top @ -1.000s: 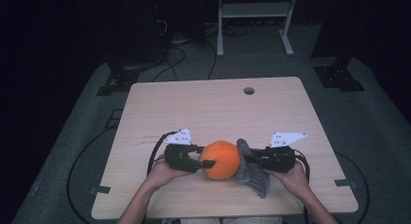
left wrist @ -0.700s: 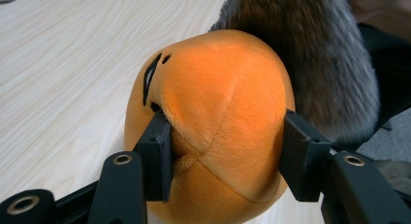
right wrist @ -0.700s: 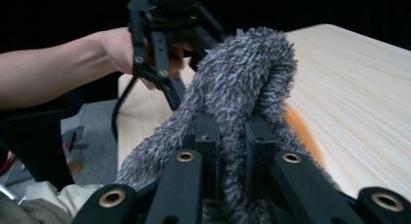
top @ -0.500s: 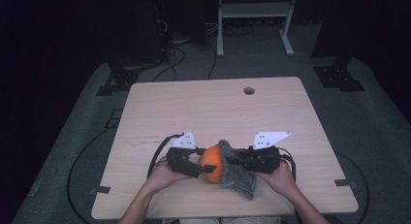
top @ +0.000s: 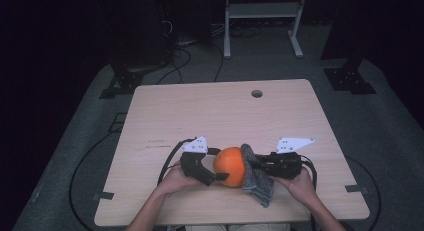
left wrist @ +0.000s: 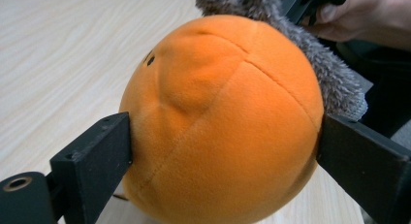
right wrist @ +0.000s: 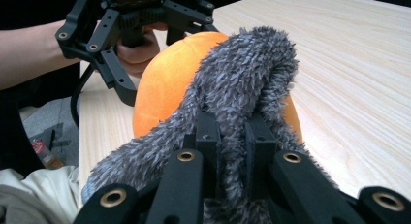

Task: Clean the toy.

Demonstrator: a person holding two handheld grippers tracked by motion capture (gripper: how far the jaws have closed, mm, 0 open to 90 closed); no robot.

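An orange plush ball (top: pixel 230 166) rests on the wooden table (top: pixel 210 111) near its front edge. My left gripper (top: pixel 216 167) reaches in from the ball's left. In the left gripper view its jaws (left wrist: pixel 223 151) stand wide on either side of the ball (left wrist: pixel 218 122); they have just been opening, and the ball sits between them unsqueezed. My right gripper (top: pixel 250 163) comes from the right, shut on a grey furry cloth (top: pixel 257 183). In the right gripper view the cloth (right wrist: pixel 242 73) is pinched between its jaws (right wrist: pixel 231 132) and draped against the ball (right wrist: pixel 165 83).
The table has a round cable hole (top: pixel 257 93) near its far edge. Beyond it stand a white metal frame (top: pixel 260 21), dark stand bases (top: pixel 350 81) and floor cables (top: pixel 185 46). A person's lap lies just under the table's front edge.
The left jaws have spread from a narrow stance at the ball's left side to wide around it. The right gripper swept the cloth left over the ball, then drew back right.
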